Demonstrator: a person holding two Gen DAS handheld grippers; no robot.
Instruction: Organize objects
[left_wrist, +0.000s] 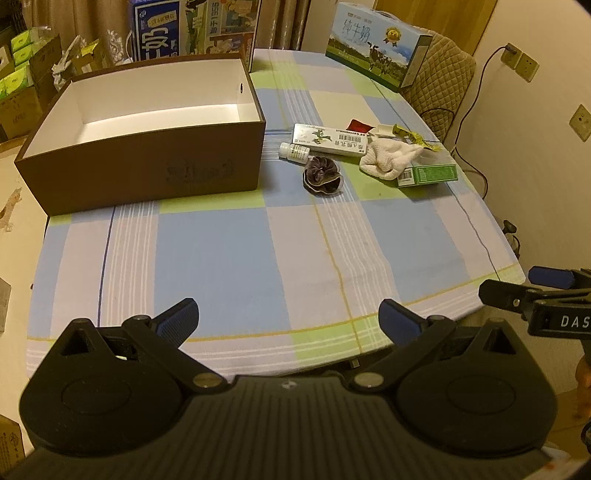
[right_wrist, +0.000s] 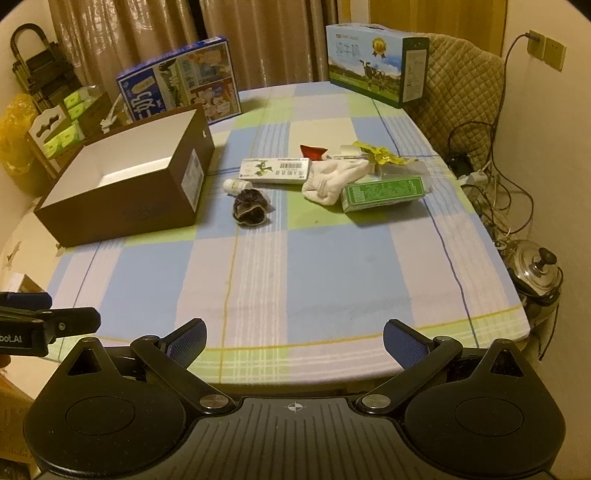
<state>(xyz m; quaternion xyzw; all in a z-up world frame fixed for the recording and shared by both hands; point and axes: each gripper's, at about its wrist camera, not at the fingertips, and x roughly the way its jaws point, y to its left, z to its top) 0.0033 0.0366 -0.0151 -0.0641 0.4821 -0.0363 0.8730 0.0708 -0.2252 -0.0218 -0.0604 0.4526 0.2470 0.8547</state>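
Behind white sock (right_wrist: 334, 181): red item (right_wrist: 313, 151), yellow wrapper (right_wrist: 380, 155) partly hidden.

Warm, dim light is falling across the room. Beige curtains (right_wrist: 258, 40) are hanging along the top of the frame. A quilted chair (right_wrist: 458, 88) is standing at upper right beside a cream wall (right_wrist: 554, 155), where cables (right_wrist: 498, 192) are trailing down from sockets (right_wrist: 546, 50).

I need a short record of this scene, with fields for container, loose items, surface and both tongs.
container: open brown cardboard box, white inside, nothing visible in it
loose items: small white pill bottle, dark fabric scrunchie, white knitted sock, green carton
surface: checked tablecloth
left tongs: open
right tongs: open
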